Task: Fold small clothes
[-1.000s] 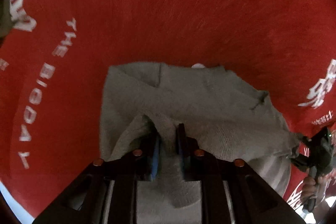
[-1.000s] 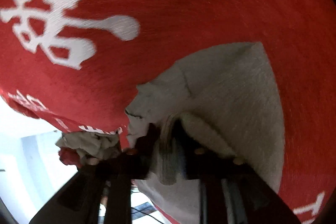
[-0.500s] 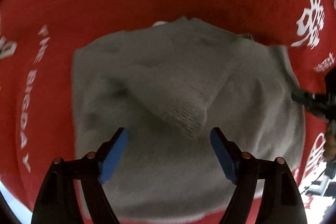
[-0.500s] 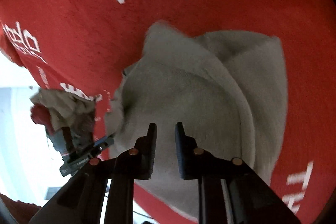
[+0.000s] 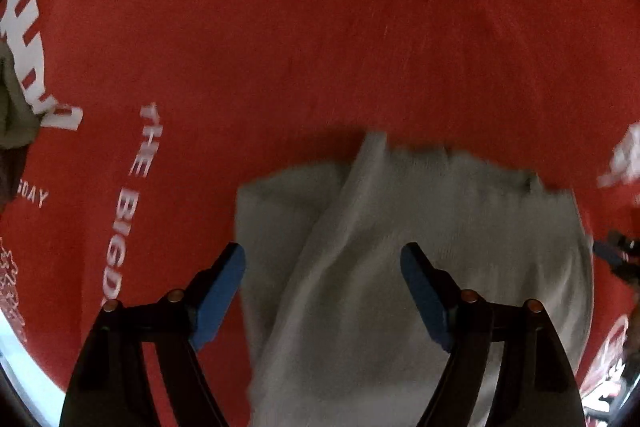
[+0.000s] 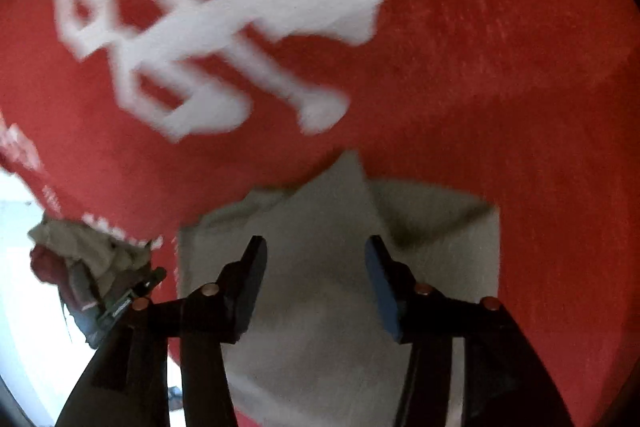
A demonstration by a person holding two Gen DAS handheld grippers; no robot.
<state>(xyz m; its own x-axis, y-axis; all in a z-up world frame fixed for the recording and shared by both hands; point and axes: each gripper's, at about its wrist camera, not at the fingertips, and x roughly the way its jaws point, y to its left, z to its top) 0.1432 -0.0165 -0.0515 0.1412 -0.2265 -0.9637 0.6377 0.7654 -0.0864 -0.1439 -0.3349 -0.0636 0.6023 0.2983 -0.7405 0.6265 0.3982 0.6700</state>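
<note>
A small grey knitted garment lies folded on a red cloth with white lettering. My left gripper is open above its near left part, with nothing between its blue pads. In the right wrist view the same grey garment lies on the red cloth. My right gripper is open over it and holds nothing. A folded flap points away from me in both views.
A heap of other clothes lies past the cloth's left edge in the right wrist view. A greenish garment shows at the far left of the left wrist view. The other gripper shows at the right edge.
Both grippers let go of the grey garment: the left opened half a second ago, the right has opened just now. The garment now lies folded on the cloth.
</note>
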